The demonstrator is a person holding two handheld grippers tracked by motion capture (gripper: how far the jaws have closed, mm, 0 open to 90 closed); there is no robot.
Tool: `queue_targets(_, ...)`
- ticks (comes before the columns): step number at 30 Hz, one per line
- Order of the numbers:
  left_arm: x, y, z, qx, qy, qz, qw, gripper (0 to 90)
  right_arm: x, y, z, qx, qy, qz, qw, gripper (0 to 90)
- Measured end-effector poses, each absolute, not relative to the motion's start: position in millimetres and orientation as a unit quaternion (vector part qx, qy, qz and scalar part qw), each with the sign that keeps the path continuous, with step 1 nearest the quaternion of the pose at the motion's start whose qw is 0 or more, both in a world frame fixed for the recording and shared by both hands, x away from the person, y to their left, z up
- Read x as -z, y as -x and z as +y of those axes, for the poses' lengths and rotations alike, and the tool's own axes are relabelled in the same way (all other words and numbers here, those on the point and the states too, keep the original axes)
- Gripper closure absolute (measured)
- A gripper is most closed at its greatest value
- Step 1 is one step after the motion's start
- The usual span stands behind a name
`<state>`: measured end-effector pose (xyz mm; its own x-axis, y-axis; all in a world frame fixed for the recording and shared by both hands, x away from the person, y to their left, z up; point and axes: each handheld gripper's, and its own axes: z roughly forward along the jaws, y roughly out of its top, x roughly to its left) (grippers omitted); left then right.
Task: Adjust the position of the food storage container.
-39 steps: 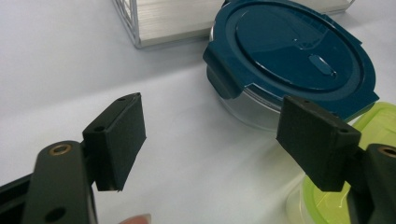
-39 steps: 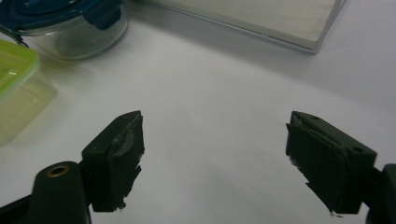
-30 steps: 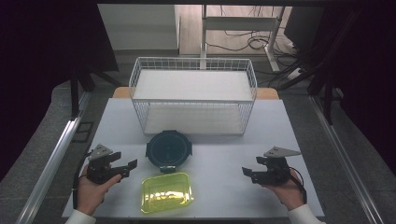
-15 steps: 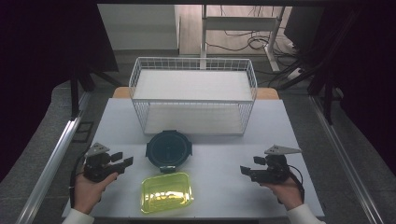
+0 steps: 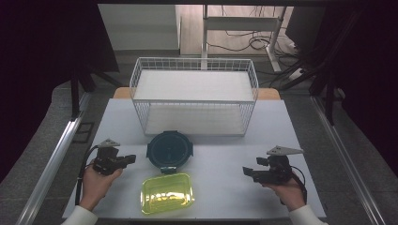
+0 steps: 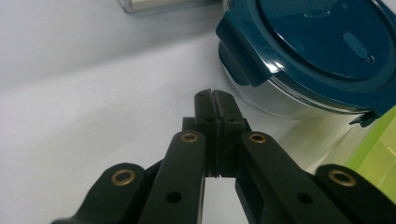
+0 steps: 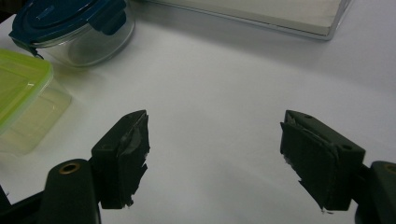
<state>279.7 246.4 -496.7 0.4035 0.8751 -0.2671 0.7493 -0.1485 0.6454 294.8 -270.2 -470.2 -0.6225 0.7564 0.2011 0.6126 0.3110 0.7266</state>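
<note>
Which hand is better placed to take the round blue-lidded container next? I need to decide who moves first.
Left, probably. The left gripper sits right beside the round container, jaws shut on nothing after just closing, so it must reopen. The right gripper is open but farther across the table.

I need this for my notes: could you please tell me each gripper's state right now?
Left gripper: shut, jaws just closed on nothing.
Right gripper: open, holding nothing.

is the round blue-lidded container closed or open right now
Closed. The blue lid sits flat on the round glass container, and its side clips are folded down over the rim.
</note>
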Motion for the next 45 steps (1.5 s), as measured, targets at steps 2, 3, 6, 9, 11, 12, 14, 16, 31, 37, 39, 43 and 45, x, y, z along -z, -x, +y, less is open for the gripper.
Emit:
queue_targets(2, 497.7, -283.0, 244.1, -0.08, -0.754, 0.54, 0.366, 90.0, 470.4, -294.8, -269.8, -0.403, -0.427, 0.805, 0.088, 23.7)
queue_targets(3, 497.9, -284.7, 243.1, -0.077, -0.754, 0.54, 0.366, 90.0, 470.8, -294.7, -269.3, -0.402, -0.426, 0.805, 0.088, 23.7)
queue_targets(6, 497.9, -290.3, 240.4, -0.073, -0.757, 0.538, 0.364, 90.0, 470.9, -294.6, -268.9, -0.401, -0.426, 0.806, 0.088, 23.7)
queue_targets(9, 499.1, -297.0, 237.3, -0.059, -0.754, 0.538, 0.371, 90.0, 471.3, -294.7, -268.5, -0.4, -0.427, 0.806, 0.088, 23.7)
queue_targets(11, 500.5, -300.6, 233.7, -0.051, -0.756, 0.537, 0.371, 90.0, 471.8, -294.6, -268.2, -0.399, -0.428, 0.806, 0.087, 23.7)
queue_targets(12, 500.6, -301.7, 231.2, -0.052, -0.76, 0.534, 0.367, 90.0, 471.8, -294.7, -268.4, -0.397, -0.427, 0.807, 0.087, 23.7)
queue_targets(14, 499.3, -303.2, 226.3, -0.054, -0.763, 0.531, 0.366, 90.0, 472.2, -294.9, -268.7, -0.397, -0.427, 0.808, 0.087, 23.7)
queue_targets(16, 497.4, -304.0, 224.3, -0.063, -0.764, 0.53, 0.362, 90.0, 472.5, -295.0, -269.1, -0.396, -0.428, 0.808, 0.087, 23.7)
queue_targets(31, 496.3, -305.5, 214.8, -0.067, -0.752, 0.542, 0.369, 90.0, 473.3, -295.7, -264.8, -0.391, -0.426, 0.811, 0.087, 23.7)
queue_targets(37, 495.6, -309.4, 204.7, -0.064, -0.755, 0.538, 0.37, 90.0, 473.5, -295.8, -264.1, -0.391, -0.426, 0.811, 0.086, 23.7)
queue_targets(39, 495.2, -311.2, 200.8, -0.063, -0.756, 0.537, 0.369, 90.0, 473.5, -295.7, -264.1, -0.39, -0.426, 0.812, 0.086, 23.7)
queue_targets(43, 494.6, -314.4, 193.2, -0.06, -0.758, 0.535, 0.369, 90.0, 473.8, -295.4, -264.5, -0.39, -0.425, 0.812, 0.086, 23.7)
queue_targets(45, 494.4, -315.8, 190.2, -0.058, -0.759, 0.533, 0.37, 90.0, 473.8, -295.5, -264.7, -0.389, -0.425, 0.813, 0.086, 23.7)
